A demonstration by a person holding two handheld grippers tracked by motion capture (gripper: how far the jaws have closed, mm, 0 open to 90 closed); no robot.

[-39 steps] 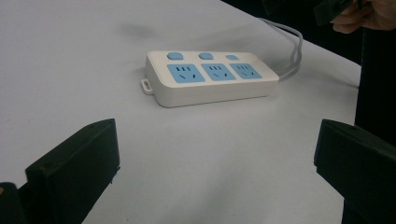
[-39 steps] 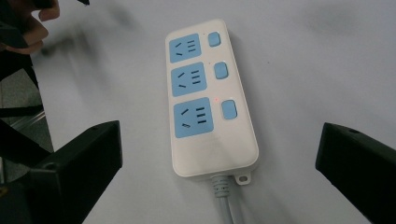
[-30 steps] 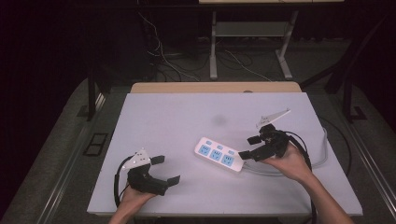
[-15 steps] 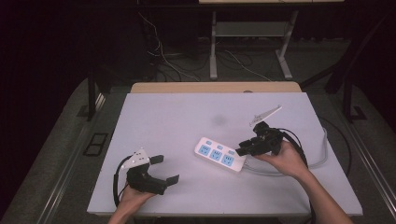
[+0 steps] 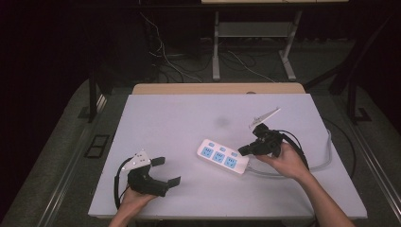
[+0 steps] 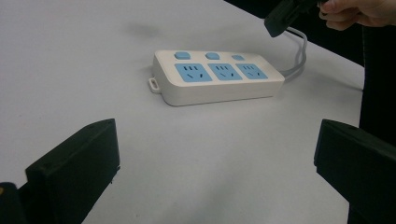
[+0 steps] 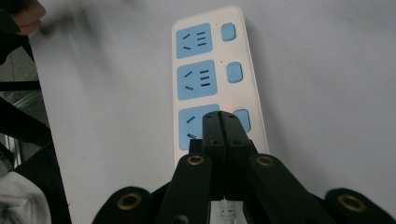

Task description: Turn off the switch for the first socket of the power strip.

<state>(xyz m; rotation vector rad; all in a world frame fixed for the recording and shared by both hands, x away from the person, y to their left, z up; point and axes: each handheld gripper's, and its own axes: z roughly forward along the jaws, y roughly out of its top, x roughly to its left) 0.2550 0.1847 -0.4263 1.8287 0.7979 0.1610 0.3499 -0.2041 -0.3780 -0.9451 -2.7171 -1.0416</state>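
A white power strip point(image 5: 222, 156) with three blue sockets and blue switches lies flat in the middle of the table. My right gripper point(image 5: 243, 150) hovers over the strip's right end, and its jaws have just been closing with nothing between them. In the right gripper view the shut jaws point(image 7: 219, 122) cover part of the nearest socket of the power strip point(image 7: 205, 70), beside a small red light. My left gripper point(image 5: 165, 171) rests open near the front left; the power strip point(image 6: 217, 77) lies ahead of its wide jaws point(image 6: 215, 154).
The strip's grey cable point(image 5: 326, 156) loops off past the right hand to the table's right edge. The white table point(image 5: 189, 118) has a wooden strip along its back edge. Desk legs and floor cables point(image 5: 236, 61) stand behind it.
The right gripper's jaws have come together from wide open, and its tip has shifted slightly over the strip's right end. The left gripper and the strip have stayed put.
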